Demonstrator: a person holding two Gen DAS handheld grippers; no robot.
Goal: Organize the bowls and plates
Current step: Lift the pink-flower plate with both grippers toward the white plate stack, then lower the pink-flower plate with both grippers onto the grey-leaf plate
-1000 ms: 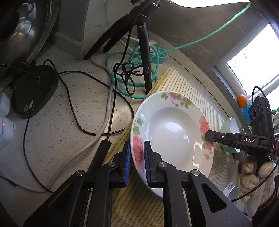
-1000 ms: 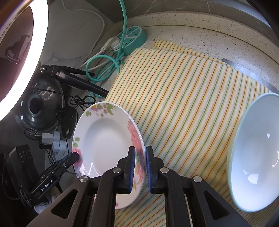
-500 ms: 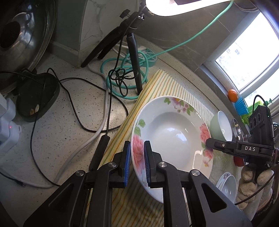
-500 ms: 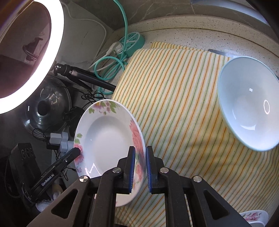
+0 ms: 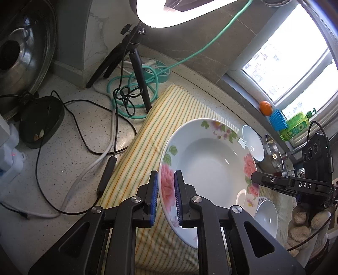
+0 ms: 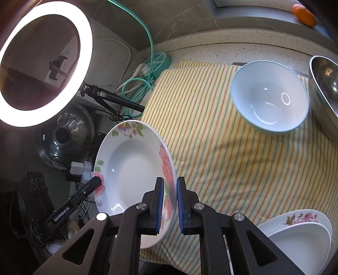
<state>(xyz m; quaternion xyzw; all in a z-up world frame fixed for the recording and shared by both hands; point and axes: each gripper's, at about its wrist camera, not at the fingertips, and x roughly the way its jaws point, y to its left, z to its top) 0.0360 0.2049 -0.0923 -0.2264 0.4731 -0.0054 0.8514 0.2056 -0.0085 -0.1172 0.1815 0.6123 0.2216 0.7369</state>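
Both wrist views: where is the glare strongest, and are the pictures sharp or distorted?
Left wrist view: the ring light and the window are blown out white; straight edges bend from the fisheye. Right wrist view: the ring light glares at upper left, and its small round reflection sits in the pale blue bowl. Both views are sharp, the floral plate included.

Each gripper, the left gripper and the right gripper, consists of two matte black angular fingers lined on their inner faces with ribbed blue pads. Behind the pads, each finger carries round silver screws at its pivots and triangular cut-outs. A knitted beige glove and a thin black cable sit behind the right gripper's fingers, whose side reads "DAS"; the left's reads "GenRobot.AI".
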